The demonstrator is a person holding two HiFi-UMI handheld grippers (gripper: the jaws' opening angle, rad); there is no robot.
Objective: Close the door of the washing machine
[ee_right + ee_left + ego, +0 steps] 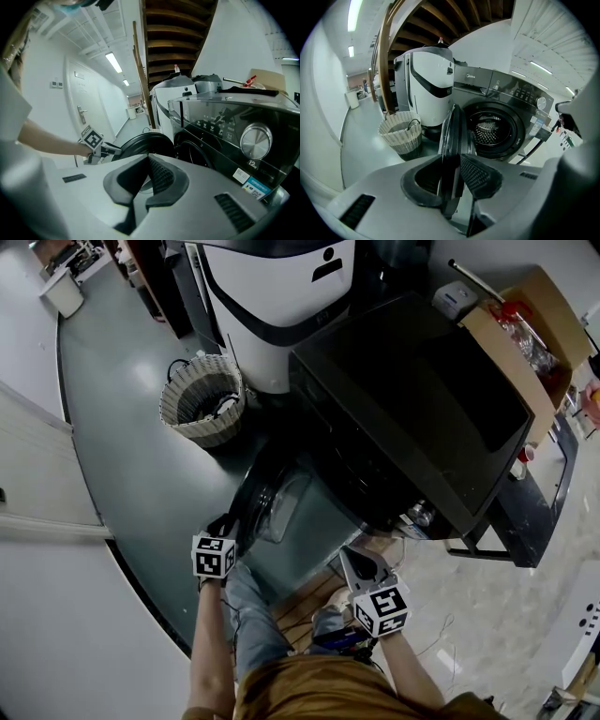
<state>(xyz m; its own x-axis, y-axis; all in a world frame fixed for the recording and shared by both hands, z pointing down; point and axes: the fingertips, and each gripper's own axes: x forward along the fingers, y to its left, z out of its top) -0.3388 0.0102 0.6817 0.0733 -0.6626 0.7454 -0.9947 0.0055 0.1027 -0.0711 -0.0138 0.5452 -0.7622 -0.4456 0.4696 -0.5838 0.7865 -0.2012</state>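
One washing machine (pixel 506 93), its one door (pixel 452 126) open – the left gripper (pixel 457 157) grasps the door's edge. Right gripper (pixel 149 157) – clenched, empty – in front of the washing machine; one basket (pixel 400 133) beside it

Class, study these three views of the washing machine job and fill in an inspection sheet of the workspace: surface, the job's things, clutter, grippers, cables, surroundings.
Surface: glossy grey floor.
Job's things: washer with its door swung open, showing the drum.
Clutter: basket on the floor left of the washer; box at its right side.
Grippers: left gripper shut on the door's edge; right gripper shut, empty, apart from the washer.
Cables: dark cable looped behind the basket.
Surroundings: white machine beside the washer; wooden stairs overhead.
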